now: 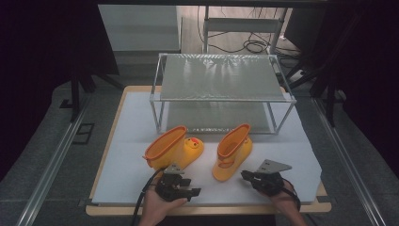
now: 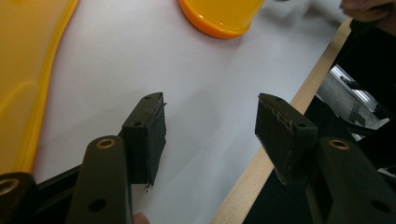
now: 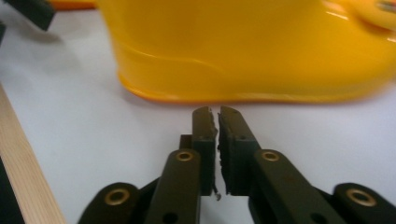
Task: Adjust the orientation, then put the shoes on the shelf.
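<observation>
Two yellow rubber boots on the white table [image 1: 127, 141], in front of a wire-frame shelf [image 1: 221, 77]. Left boot [image 1: 173, 148] lying tipped, duck face up; right boot [image 1: 232, 151] standing upright, toe toward the near edge.

Right gripper [image 3: 217, 111]: fingers [image 3: 203, 128] all but together, a thin slit between the pads, nothing in them. Right boot just ahead of the tips, its sole rim apart from them by a narrow strip of bare table. No contact visible.

Left gripper [image 2: 210, 126]: fingers [image 2: 150, 128] spread wide, empty, bare table between. Left boot [image 2: 28, 79] off to the outside of the left finger, near but clear of it; the right boot's toe [image 2: 219, 16] farther ahead, beyond the tips. Wooden table edge [image 2: 280, 135] running under the right finger.

Likely trouble from here:
- Pushing ahead with the right fingers this narrow: no room for the boot wall, so a shove to the sole, and the light boot sliding or toppling toward the shelf.
- Pinching the smooth, curved vamp rather than the collar: pads slipping off glossy rubber, boot dropping.
- Gripping the soft shaft hard: wall buckling, boot swinging toe-down once lifted.
- Left fingers swept sideways: a knock to the lying boot, rolling it.
- Both grippers heading for the same boot: fingers colliding.
</observation>
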Demonstrator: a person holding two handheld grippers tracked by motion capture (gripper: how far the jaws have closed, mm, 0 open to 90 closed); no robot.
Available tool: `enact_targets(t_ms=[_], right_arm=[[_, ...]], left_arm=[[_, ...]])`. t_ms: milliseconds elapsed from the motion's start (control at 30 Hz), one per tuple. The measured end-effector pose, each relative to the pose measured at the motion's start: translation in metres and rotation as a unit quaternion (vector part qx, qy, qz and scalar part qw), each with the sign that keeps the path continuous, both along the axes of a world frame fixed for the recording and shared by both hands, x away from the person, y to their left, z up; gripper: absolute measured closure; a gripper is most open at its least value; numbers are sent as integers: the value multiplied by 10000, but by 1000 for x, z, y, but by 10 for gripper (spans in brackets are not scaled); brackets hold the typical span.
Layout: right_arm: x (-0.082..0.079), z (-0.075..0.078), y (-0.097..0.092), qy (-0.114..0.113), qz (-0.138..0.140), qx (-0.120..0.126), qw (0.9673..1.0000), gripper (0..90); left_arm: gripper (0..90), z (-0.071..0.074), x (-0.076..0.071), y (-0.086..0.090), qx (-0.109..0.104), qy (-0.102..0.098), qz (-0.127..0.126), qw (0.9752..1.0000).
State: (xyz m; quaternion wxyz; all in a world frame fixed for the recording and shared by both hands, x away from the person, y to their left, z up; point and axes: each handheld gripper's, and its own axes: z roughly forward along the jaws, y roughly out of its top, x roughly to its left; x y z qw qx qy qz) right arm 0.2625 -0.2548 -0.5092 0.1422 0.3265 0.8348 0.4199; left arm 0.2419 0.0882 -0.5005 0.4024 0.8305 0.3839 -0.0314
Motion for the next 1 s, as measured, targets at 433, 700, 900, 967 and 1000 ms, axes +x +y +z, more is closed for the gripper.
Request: enact_targets(t_ms=[433,700,900,967,1000], right_arm=[[2,-1,-62,-20,-1326,212,9909,452],[3,-3,-70,10,-1478,314,9885,433],[4,-5,-74,44,-1513,331,9879,432],[4,-5,-74,47,-1521,331,9878,431],[4,-5,-75,52,-1525,328,9877,432]], left_arm=[[419,4,1,-6,30,187,-40,9998],[414,16,3,-4,15,253,-218,9994],[413,28,2,-3,-132,478,-406,9979],[413,32,3,-2,-202,545,-484,9971],[413,35,3,-2,-239,587,-529,9966]])
